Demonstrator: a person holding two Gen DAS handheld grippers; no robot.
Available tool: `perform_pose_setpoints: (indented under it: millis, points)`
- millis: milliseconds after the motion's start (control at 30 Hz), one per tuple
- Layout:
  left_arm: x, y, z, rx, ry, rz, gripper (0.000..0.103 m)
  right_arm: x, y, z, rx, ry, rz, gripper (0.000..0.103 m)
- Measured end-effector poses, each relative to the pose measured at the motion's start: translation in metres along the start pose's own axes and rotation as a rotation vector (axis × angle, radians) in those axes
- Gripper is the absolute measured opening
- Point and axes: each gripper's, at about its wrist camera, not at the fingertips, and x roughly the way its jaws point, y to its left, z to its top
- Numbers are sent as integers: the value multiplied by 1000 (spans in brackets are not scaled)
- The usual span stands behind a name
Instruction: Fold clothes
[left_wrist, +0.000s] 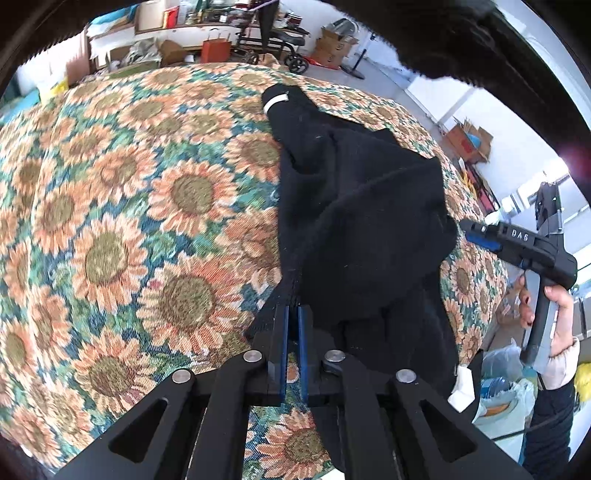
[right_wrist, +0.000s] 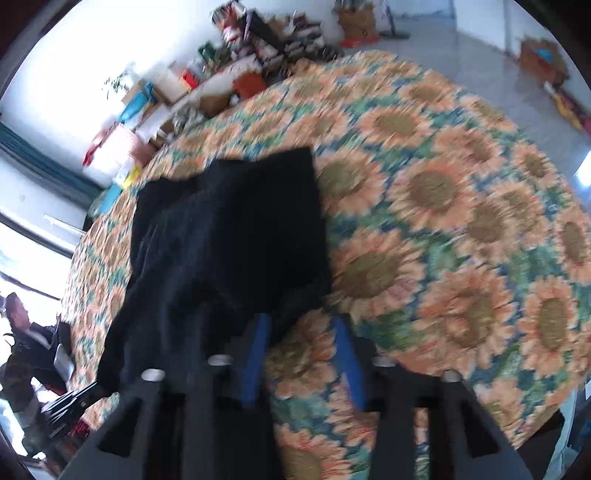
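Sunflower-print tablecloth (left_wrist: 122, 229), cluttered storeroom behind. Item: one black knit garment (left_wrist: 354, 229), rumpled on the cloth's near side, one end tapering away to a white-banded tip (left_wrist: 275, 101). Soft, limp, light by my judgement; it will sag from any single hold. My left gripper (left_wrist: 293, 314) is pinched onto its ribbed edge. My right gripper (right_wrist: 301, 325) stands parted over bare cloth, holding nothing. Best hold: hem corners.

A sunflower-patterned cloth (left_wrist: 147, 206) covers the desk. Beyond it, white walls (right_wrist: 74, 74) meet a pale tiled floor (right_wrist: 461, 40), with cardboard boxes (left_wrist: 334, 46), a wheelchair (left_wrist: 280, 40) and a cluttered shelf (left_wrist: 192, 26). Daylight enters through a window (right_wrist: 26, 236).
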Motion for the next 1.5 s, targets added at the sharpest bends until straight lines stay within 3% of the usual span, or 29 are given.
perform_pose_setpoints:
  millis: [100,167,200,300,400,500,567,633,700,767,900,967,1033,1100,1167,1333,1500]
  points:
    - [-18,-6,16,12,-55,-18,26,-17,-9,9,0,-70,-31,46]
    - [-24,-28,25,77,-110,-4,55,-28,-15,15,0,-110,-58,46]
    - [-27,-39,30,110,-137,3,61,-33,-18,18,0,-130,-71,46]
    - [-27,-77,40,225,-187,3,64,-25,-3,33,-90,-148,-152,52]
    - [2,-124,40,365,-178,38,64,-3,9,40,-146,-85,-144,51]
    - [39,-155,53,386,-119,43,56,13,12,41,-156,-51,-135,50]
    - [52,-159,73,303,-81,-22,46,13,2,36,-100,-63,-96,43]
    - [64,-163,96,215,-66,-33,36,11,-19,29,6,-85,-50,32]
    - [79,-170,123,130,-55,-19,33,11,-40,20,82,-78,26,29]
    - [100,-187,139,118,-3,-23,33,12,-51,11,126,-73,88,29]
    - [137,-207,154,117,29,23,32,9,-57,-2,179,-101,182,29]
    - [155,-210,155,162,24,127,6,9,-59,-3,215,-109,239,25]
    - [166,-197,157,130,13,161,2,11,-58,-4,217,-108,284,22]
    - [170,-176,158,60,32,116,1,13,-54,-3,199,-116,293,20]
    - [173,-158,160,12,40,72,1,13,-53,1,206,-128,293,3]
    - [178,-147,168,-9,62,43,1,10,-50,-10,165,-100,242,2]
    - [179,-142,172,-15,62,31,1,10,-47,-47,55,-14,214,1]
